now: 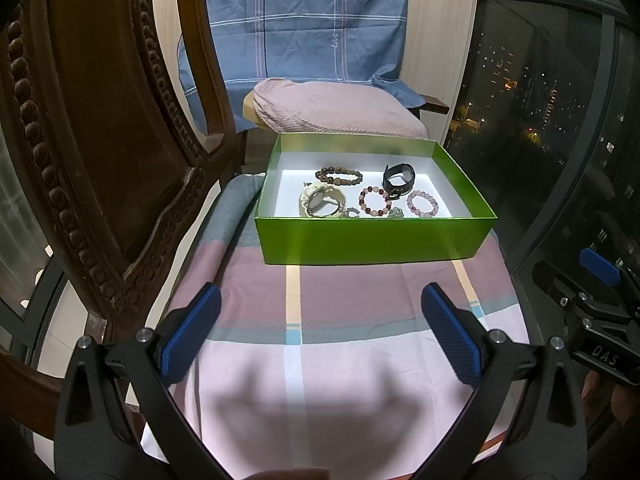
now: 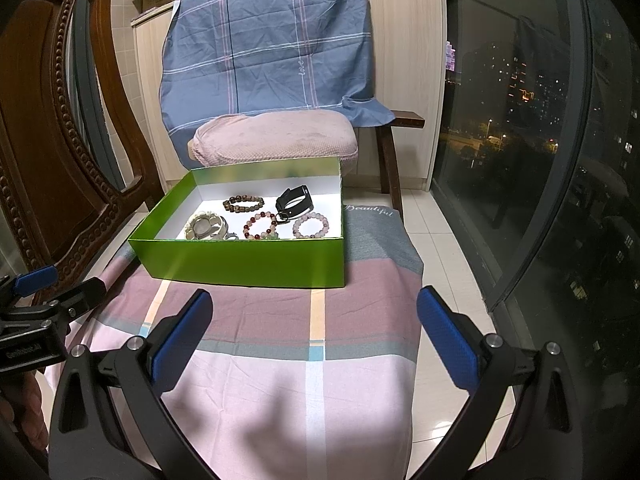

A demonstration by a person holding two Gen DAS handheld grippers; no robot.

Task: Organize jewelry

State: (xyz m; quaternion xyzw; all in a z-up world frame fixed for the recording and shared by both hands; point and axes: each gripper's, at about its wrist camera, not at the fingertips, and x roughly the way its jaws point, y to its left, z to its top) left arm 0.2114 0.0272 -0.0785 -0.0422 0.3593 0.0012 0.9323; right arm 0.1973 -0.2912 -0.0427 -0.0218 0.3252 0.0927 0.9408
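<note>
Green box [image 1: 372,236] sits on the far half of the plaid cloth [image 1: 340,316], open top. Left wrist view: left gripper [image 1: 320,332] wide open, empty, over the cloth's near half, well short of the box. Inside: brown bead bracelet [image 1: 338,178] and black watch [image 1: 398,179] toward the far wall; cream watch [image 1: 320,201], red-pink bracelet [image 1: 375,201] and pale pink bracelet [image 1: 423,205] along the near wall. Carved wooden chair [image 1: 100,152] crowds the left edge. Right gripper's body at the right edge.

Right wrist view: right gripper [image 2: 314,326] also spread, empty, near half. Box [image 2: 248,258] at the far-left corner; window [image 2: 540,128] right, pink cushion [image 2: 272,136] behind.
</note>
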